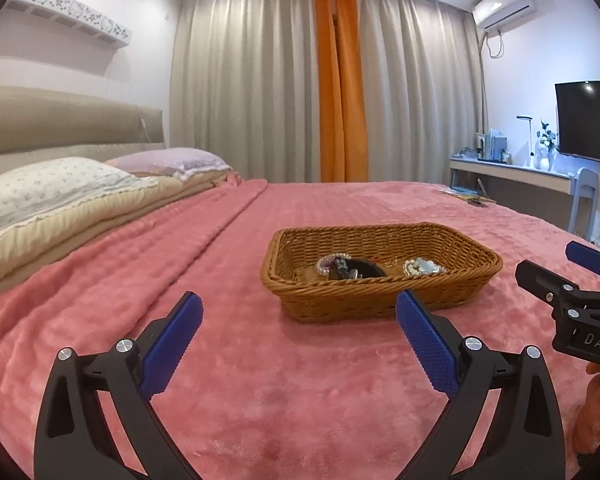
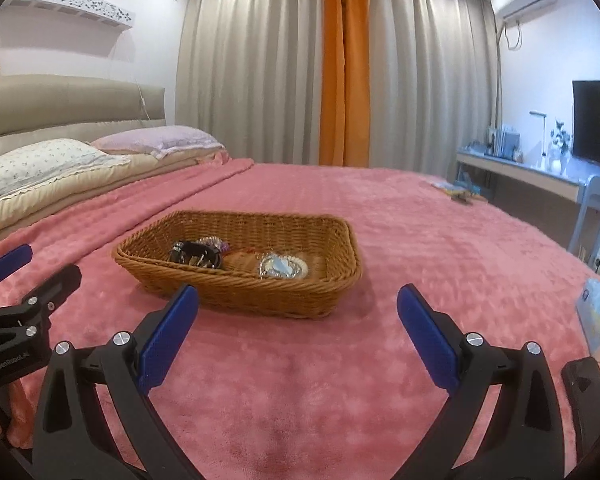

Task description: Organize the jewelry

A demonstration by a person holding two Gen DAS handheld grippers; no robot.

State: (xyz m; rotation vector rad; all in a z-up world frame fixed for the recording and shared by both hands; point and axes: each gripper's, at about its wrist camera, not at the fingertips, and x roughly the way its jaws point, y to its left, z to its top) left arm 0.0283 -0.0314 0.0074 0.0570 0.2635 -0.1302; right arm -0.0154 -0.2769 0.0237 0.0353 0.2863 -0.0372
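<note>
Pink blanket (image 1: 260, 380) covers the bed, and the basket (image 1: 380, 304) sits on it, right of centre in my left view and left of centre in my right view (image 2: 236, 292). Inside lies the jewelry: a dark piece (image 1: 352, 270) tangled with a beaded loop (image 1: 325, 263), and a pale shiny piece (image 1: 422, 267) beside them toward the right. I can't tell what each piece is; they are small and a bit blurred.

My left tool (image 1: 299, 340) is spread wide with nothing between its blue pads, low over the blanket just short of the basket's near wall. My right tool (image 2: 298, 336) is spread the same way, empty, also short of the basket.

My guess is that nothing has been picked yet. The risks I see: the dark piece and the beads overlap, so a pinch could drag both up together; a thin chain could slip between the pads; and the light basket may slide on the plush blanket if a pad nudges its rim.

Only the right view shows the pale packet (image 2: 598, 320) at the right edge and a dark object (image 2: 586, 392) below it. Each view catches the other tool at its outer edge.
</note>
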